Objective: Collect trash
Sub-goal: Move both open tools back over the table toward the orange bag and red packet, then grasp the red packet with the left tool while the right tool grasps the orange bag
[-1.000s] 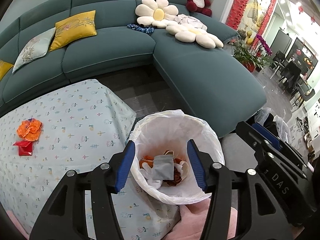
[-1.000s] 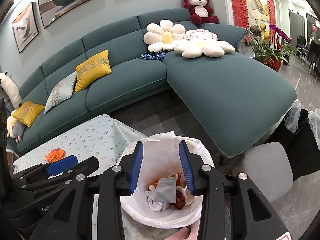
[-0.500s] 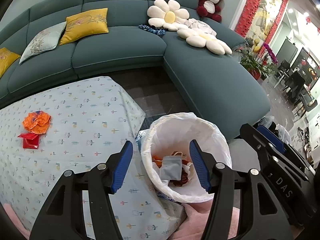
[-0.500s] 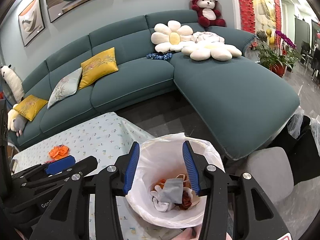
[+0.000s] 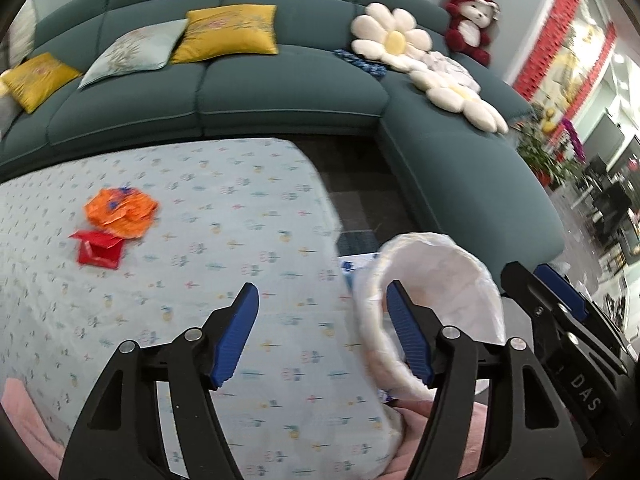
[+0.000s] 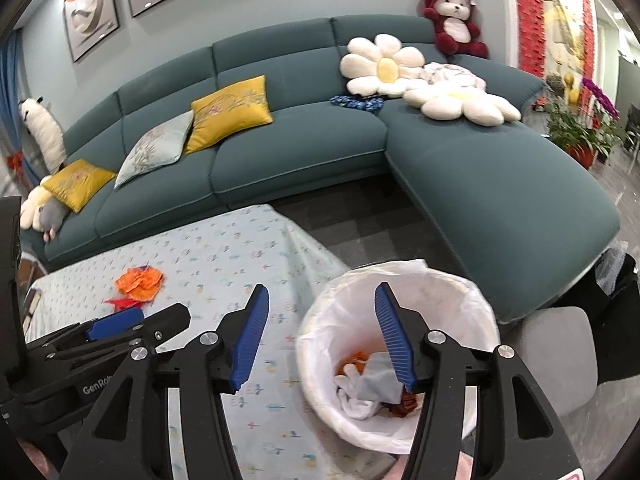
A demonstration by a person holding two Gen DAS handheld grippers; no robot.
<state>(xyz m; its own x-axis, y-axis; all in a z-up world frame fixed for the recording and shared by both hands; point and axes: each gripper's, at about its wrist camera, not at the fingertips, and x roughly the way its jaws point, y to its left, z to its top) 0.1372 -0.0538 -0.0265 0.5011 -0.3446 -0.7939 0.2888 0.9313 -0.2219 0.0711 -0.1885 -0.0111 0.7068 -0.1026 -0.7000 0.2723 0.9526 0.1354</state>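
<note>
With both grippers, left [image 5: 322, 334] and right [image 6: 320, 334], empty and jaws opening, the orange wrapper [image 5: 120, 212] and red scrap [image 5: 98, 248] well left of the bin [image 6: 400, 352] should be approached low, pinched together.

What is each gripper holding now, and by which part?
Nothing. The left gripper and the right gripper are both empty, jaws opening.

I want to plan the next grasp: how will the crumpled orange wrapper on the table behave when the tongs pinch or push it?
The orange wrapper is crumpled into loose folds, so it probably squashes and gives little resistance. It looks thin, likely very light, so a push may slide it across the tablecloth. It will hardly roll or break.
</note>
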